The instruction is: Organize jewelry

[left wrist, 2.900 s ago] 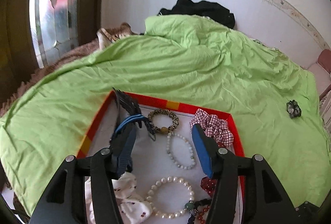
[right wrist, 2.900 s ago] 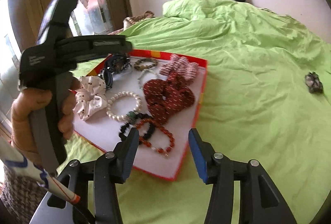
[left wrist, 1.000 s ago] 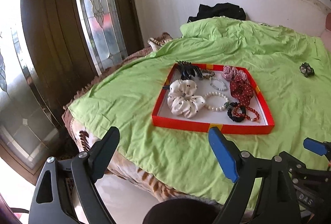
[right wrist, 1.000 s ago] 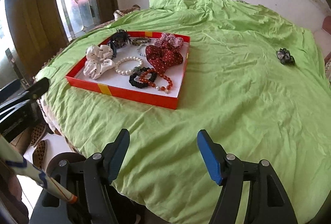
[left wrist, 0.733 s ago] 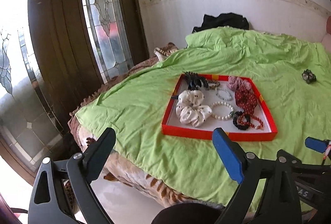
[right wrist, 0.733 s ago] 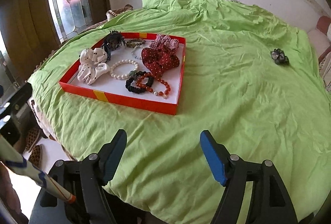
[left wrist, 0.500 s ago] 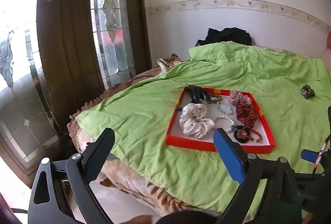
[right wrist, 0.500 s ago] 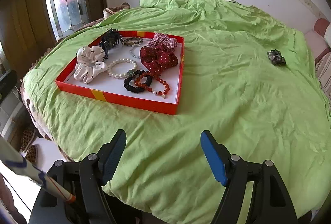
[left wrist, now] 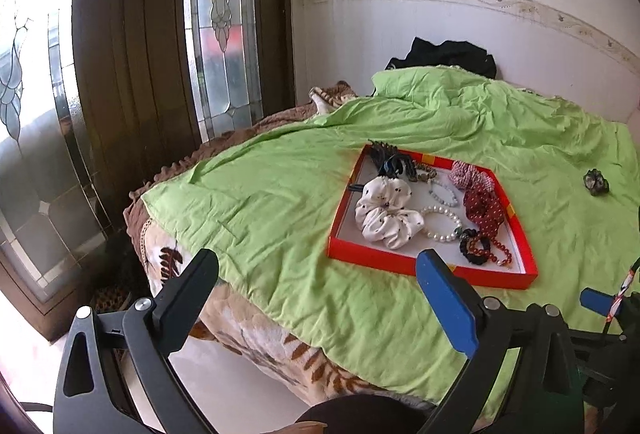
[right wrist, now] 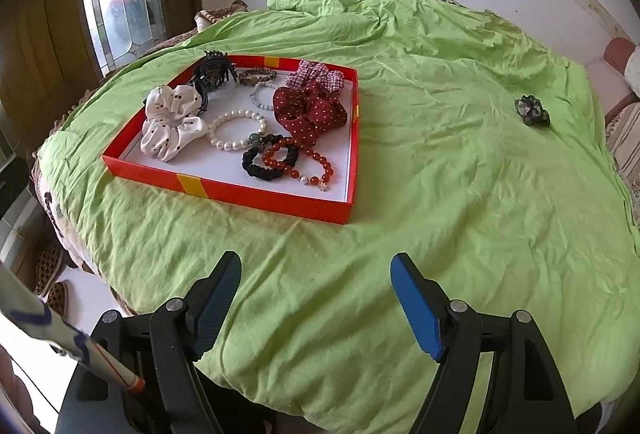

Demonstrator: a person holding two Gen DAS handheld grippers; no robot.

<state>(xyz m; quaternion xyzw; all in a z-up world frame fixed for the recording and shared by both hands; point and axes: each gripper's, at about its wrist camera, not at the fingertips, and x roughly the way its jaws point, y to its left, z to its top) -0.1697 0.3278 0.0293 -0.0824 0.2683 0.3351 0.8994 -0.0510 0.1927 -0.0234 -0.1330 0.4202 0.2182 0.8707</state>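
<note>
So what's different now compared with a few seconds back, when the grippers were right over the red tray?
Both grippers have pulled back from the red tray toward the near edge of the bed. The left gripper and right gripper have just been opening wider, with nothing between their fingers. The scrunchies and bracelets lie in the tray as before, and the dark scrunchie is where it was on the green sheet.

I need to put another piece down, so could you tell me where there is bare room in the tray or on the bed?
In the red tray, the white floor is bare along the near wall and in the near right corner beside the red bead bracelet. The far half is crowded. The green sheet is bare between the tray and the dark scrunchie.
</note>
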